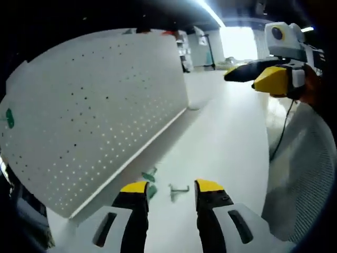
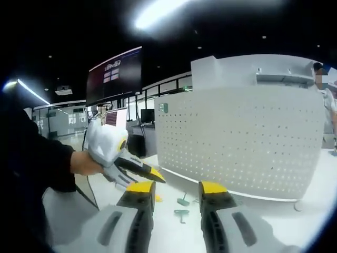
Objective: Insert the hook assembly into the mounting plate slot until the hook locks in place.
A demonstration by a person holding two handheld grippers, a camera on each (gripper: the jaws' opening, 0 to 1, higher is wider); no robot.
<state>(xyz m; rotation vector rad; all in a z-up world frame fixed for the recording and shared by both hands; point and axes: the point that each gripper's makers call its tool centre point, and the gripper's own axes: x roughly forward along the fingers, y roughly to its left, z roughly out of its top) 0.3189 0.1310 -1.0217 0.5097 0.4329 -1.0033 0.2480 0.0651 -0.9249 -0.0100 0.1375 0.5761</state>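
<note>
2 yellow-tipped jaws of the left gripper (image 1: 171,188) stand spread apart and hold nothing as they hover low over a white tabletop (image 1: 226,142) in the left gripper view. Just beyond the gap between them lies a small metal hook (image 1: 179,189), flat on the table, with 2 green plastic pieces (image 1: 150,177) just beside it toward the left jaw. A white perforated mounting plate (image 1: 95,110) stands upright along the table's far edge, well apart from the hook; a small green tag (image 1: 9,118) sits near its left end. At upper right the right gripper (image 1: 247,74) hangs in the air, its yellow and black jaws pointing toward the plate; whether they are parted cannot be told from this side.

In the right gripper view, the right gripper (image 2: 174,188) shows 2 yellow-tipped jaws likewise spread, with nothing between them. Beyond them on the tabletop (image 2: 174,232) lie 2 green hook-like pieces (image 2: 182,207), in front of the perforated plate (image 2: 242,142). To the left a person's hand (image 2: 84,163) in a dark sleeve grips the left gripper (image 2: 155,176), angled down toward the table. A dark wall screen (image 2: 113,74) hangs in the background.
</note>
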